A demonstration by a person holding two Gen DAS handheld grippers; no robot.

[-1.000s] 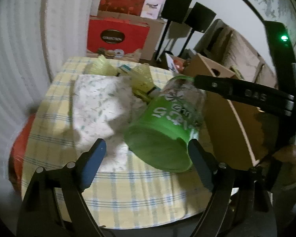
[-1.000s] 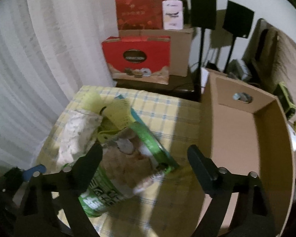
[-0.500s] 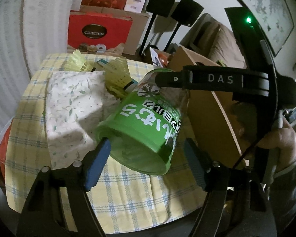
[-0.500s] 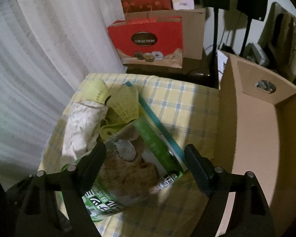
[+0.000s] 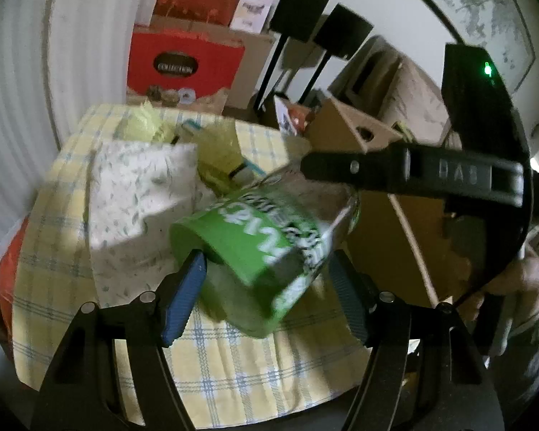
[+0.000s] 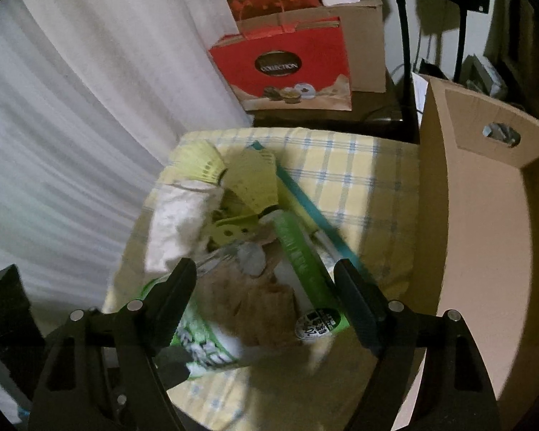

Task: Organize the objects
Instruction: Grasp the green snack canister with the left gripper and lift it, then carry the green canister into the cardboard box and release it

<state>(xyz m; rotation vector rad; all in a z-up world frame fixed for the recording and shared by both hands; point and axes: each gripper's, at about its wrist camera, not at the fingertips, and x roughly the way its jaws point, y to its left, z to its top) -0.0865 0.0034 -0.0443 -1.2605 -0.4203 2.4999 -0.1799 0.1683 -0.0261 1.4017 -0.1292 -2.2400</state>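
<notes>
Both tongs work one thing: my left gripper (image 5: 267, 287) and right gripper (image 6: 266, 300) each pinch the clear plastic snack tub with the green printed band (image 5: 266, 248), tilted between my fingers above the yellow checked tablecloth (image 5: 233, 366). To my right stands the tall brown cardboard box (image 6: 485, 237), stiff-walled. Smooth, round plastic could, I judge, slip if either grip eases. Ahead, just beyond my fingertips, lie the soft leaf-printed white cloth (image 5: 140, 194) and the ribbed yellow shuttlecocks (image 6: 255, 179).
</notes>
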